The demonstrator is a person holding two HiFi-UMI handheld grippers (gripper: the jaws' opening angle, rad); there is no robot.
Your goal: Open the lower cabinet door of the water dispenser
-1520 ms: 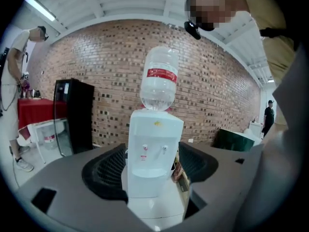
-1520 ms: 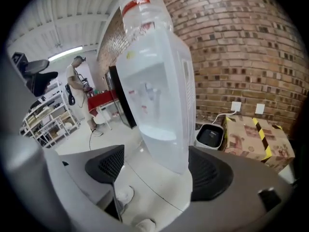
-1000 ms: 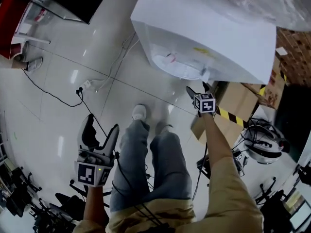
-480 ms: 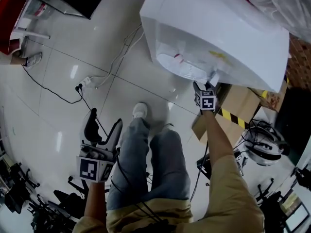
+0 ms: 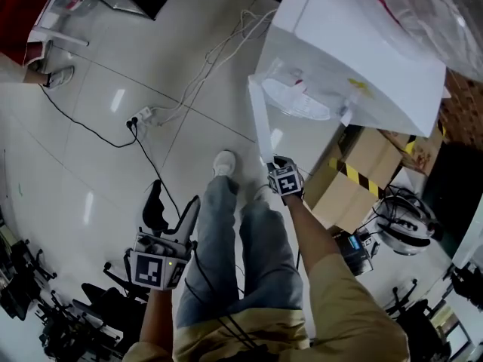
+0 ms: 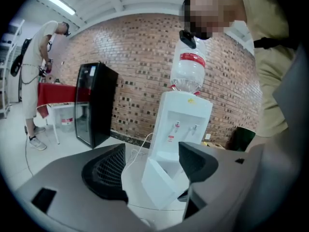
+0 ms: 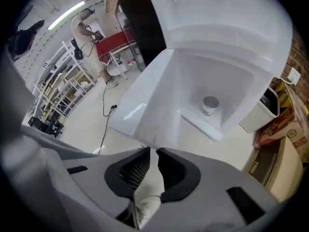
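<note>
The white water dispenser (image 5: 362,59) stands ahead with a bottle (image 6: 188,74) on top. Its lower cabinet door (image 5: 260,123) is swung out toward me, hinged on the left. My right gripper (image 5: 275,163) points steeply down and is shut on the door's free edge (image 7: 159,95); the thin white corner sits pinched between the dark pads (image 7: 137,170). Inside the open cabinet stands a small grey cup (image 7: 210,104). My left gripper (image 5: 170,210) hangs low at the left, open with nothing in it; the dispenser (image 6: 181,124) and its door (image 6: 157,182) show far off between its fingers.
My legs (image 5: 234,240) stand just in front of the door. Cardboard boxes with striped tape (image 5: 355,187) lie right of the dispenser. A power strip and cables (image 5: 143,115) trail over the tiled floor at the left. A black fridge (image 6: 94,108) and a person (image 6: 41,76) are further left.
My right gripper has come from the dispenser's right front corner toward me and to the left, and the cabinet door has swung open with it. The left gripper has barely shifted.
</note>
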